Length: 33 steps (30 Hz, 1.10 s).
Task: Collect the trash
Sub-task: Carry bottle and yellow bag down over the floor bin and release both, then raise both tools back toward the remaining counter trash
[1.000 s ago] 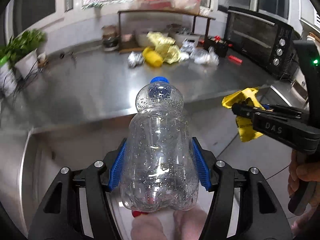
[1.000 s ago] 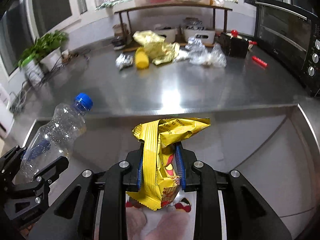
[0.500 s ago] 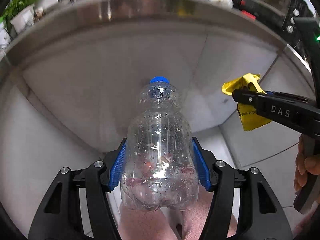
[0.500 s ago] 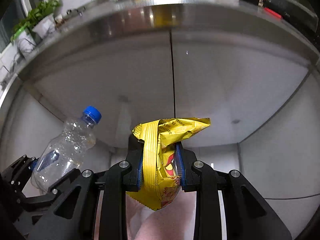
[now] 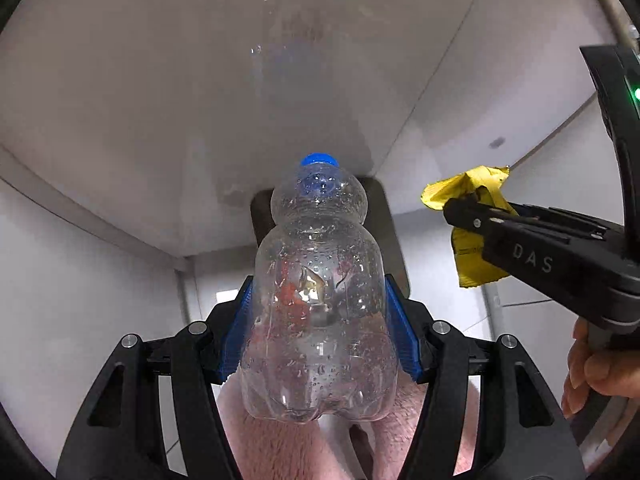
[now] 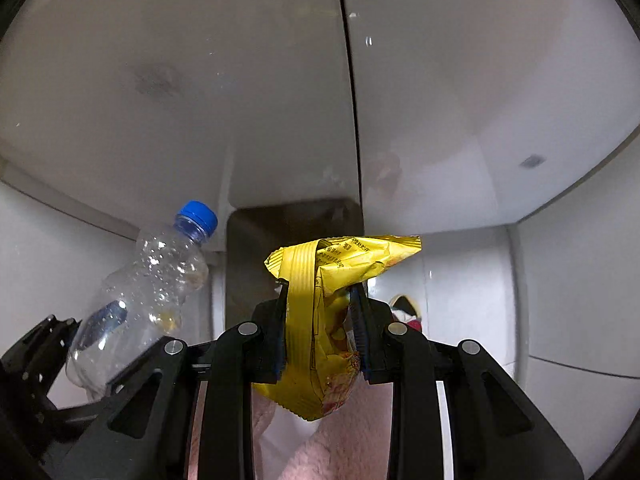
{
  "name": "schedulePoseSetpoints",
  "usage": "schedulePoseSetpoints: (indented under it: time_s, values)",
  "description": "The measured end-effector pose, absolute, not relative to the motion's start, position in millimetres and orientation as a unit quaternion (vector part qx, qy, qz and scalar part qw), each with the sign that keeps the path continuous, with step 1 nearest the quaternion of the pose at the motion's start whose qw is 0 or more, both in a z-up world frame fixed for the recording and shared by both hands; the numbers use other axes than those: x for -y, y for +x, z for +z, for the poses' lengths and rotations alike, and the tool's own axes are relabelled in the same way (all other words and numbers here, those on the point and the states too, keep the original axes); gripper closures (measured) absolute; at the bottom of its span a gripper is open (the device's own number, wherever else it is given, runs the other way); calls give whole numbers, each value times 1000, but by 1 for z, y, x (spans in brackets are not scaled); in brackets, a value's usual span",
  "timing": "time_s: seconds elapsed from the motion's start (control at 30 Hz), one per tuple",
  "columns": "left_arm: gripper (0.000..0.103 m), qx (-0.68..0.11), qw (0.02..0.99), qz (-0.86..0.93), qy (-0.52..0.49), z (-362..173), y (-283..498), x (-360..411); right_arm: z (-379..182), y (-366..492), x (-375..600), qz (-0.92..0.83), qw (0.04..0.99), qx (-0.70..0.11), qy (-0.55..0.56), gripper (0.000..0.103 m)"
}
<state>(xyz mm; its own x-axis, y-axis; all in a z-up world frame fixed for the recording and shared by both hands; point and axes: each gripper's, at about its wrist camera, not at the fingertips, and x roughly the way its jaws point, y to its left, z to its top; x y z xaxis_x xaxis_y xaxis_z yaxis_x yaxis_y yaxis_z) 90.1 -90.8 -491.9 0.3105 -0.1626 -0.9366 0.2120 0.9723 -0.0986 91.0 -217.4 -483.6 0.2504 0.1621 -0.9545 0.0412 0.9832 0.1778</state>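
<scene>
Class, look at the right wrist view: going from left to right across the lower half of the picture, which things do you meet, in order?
Left gripper → clear plastic bottle with its blue cap → brown panel behind → yellow snack wrapper pinched in the right gripper → red and white scrap beyond it.

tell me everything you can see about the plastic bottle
The plastic bottle is clear, ribbed and bulbous, with a blue screw cap on. It looks empty apart from droplets clinging inside. The left hand-held gripper clamps its lower body between blue pads, cap pointing away from the camera. Nothing else touches it. Pale cabinet panels lie behind it.
</scene>
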Motion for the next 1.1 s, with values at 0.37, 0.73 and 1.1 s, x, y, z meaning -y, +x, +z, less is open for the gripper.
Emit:
schedulePoseSetpoints:
  time_s: [0.37,0.73,1.1]
  values:
    - [44,-622,775,-109,16,-554,128,94,-541,131,207,32,756,-648,91,72]
    - [26,-610,785,-110,14,-544,117,88,-536,138,210,26,764,-638,93,42]
    - [16,-562,820,-107,15,-472,79,79,-462,118,214,20,801,-593,74,29]
